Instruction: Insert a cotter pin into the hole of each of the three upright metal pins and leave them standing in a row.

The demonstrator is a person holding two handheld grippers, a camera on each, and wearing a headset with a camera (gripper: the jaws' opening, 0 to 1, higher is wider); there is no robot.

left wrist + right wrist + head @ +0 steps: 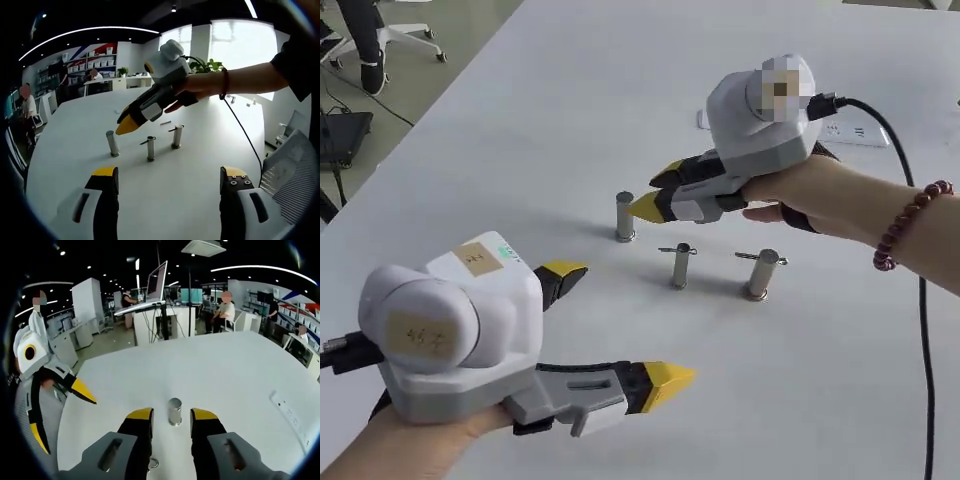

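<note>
Head view: three metal pins stand in a row on the white table. The middle pin and right pin each carry a cotter pin. The bare pin, at their 9 o'clock, has none. The right gripper hovers at its 3 o'clock, part open and empty, apparently lining up.

Left gripper view: the left gripper is spread wide and empty, at 6 o'clock of the row, likely keeping clear.

Right gripper view: the bare pin stands upright, framed between the jaws and ungripped.

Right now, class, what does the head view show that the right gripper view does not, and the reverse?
Head view: the full row of three metal pins, two holding cotter pins, and a beaded bracelet. Right gripper view: people at desks and a raised laptop beyond the table. Both: the bare pin between the open right tongs, and the open left tongs.
</note>
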